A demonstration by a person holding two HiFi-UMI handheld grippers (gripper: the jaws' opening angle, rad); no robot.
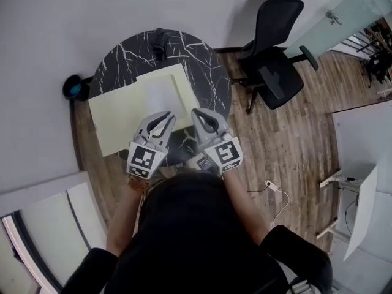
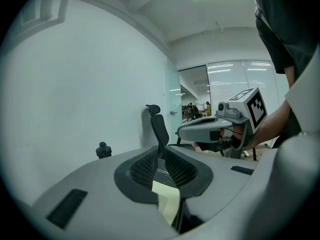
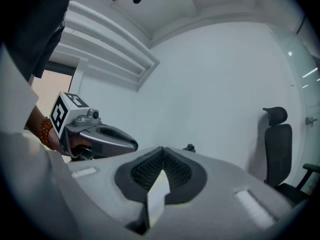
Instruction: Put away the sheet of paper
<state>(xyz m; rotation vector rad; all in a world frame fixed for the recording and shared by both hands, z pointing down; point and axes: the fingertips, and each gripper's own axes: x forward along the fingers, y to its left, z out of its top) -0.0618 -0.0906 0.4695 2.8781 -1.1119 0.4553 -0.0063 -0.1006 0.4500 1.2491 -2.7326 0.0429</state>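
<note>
From the head view, looking steeply down: round black marble bench [image 1: 208,66] with white veins, set close to a pale wall. Spread across it, a large pale yellow sheet [image 1: 119,121] overhanging the bench's left edge, with a white sheet of paper [image 1: 164,94] lying on top near the middle. Left tool [image 1: 163,120] and right tool [image 1: 201,116] side by side at the near edge of the yellow sheet, tips pointing away from the person, marker cubes toward the body. Small black object [image 1: 159,41] at the bench's far rim. Black office chair [image 1: 275,60] to the right on the wood floor [image 1: 288,152]. Dark round thing with a blue spot [image 1: 75,89] down at the left. Not readable from above: the jaw state of either tool. Given by the left gripper view alone: jaws drawn narrow, pinching a strip of the pale yellow sheet between the dark pads, a sliver of marble and the chair back visible through the slit beyond, the right tool close alongside. Given by the right gripper view alone: jaws closed to a point on a whitish strip of paper [image 3: 156,199], impossible to assign to the white sheet or the yellow one. In that same view, the left tool close alongside, with a beaded bracelet [image 3: 45,131] on the wrist behind it.
</note>
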